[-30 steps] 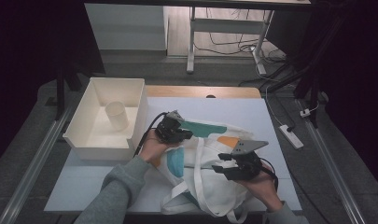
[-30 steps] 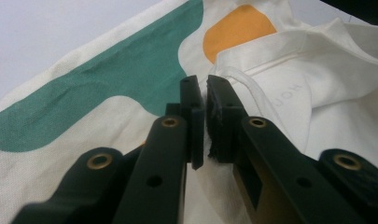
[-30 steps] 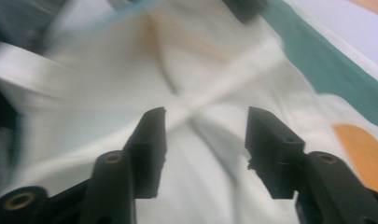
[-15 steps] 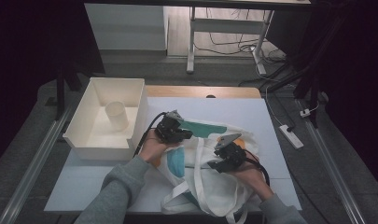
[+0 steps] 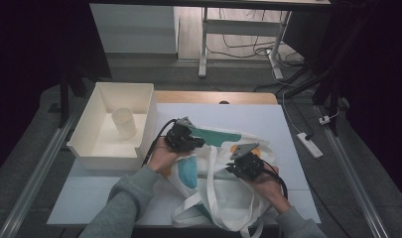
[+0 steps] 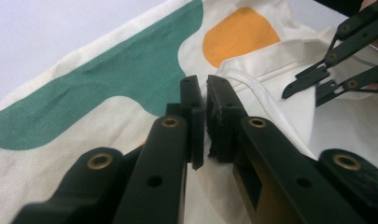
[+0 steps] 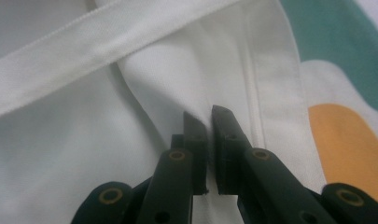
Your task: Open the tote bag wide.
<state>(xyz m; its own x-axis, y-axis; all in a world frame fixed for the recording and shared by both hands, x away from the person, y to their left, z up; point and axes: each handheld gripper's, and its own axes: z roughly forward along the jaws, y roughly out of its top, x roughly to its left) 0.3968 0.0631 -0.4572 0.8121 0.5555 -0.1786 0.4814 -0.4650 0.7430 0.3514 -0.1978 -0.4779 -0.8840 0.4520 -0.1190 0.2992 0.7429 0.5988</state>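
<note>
A white tote bag [image 5: 223, 196] with green, orange and blue patches lies crumpled on the white table [image 5: 268, 119]. My left gripper [image 5: 200, 143] rests on the bag's left side near the green patch [image 6: 107, 74]. Its jaws are shut on the cloth by the hemmed rim [image 6: 252, 88]. My right gripper [image 5: 230, 168] sits on the bag's middle and also shows far right in the left gripper view [image 6: 308, 86]. Its jaws have just been closing. They now pinch a raised fold of white cloth [image 7: 177, 79] beside a strap [image 7: 107, 46].
A white open bin [image 5: 84, 146] holding a pale cup [image 5: 124, 122] stands at the table's left, close to my left hand. A power strip [image 5: 310, 145] lies on the floor to the right. Desk legs [image 5: 203, 44] stand beyond the table's far edge.
My right gripper has moved left and down onto the bag, and its jaws have closed on a fold of cloth. The left gripper has stayed in place.
</note>
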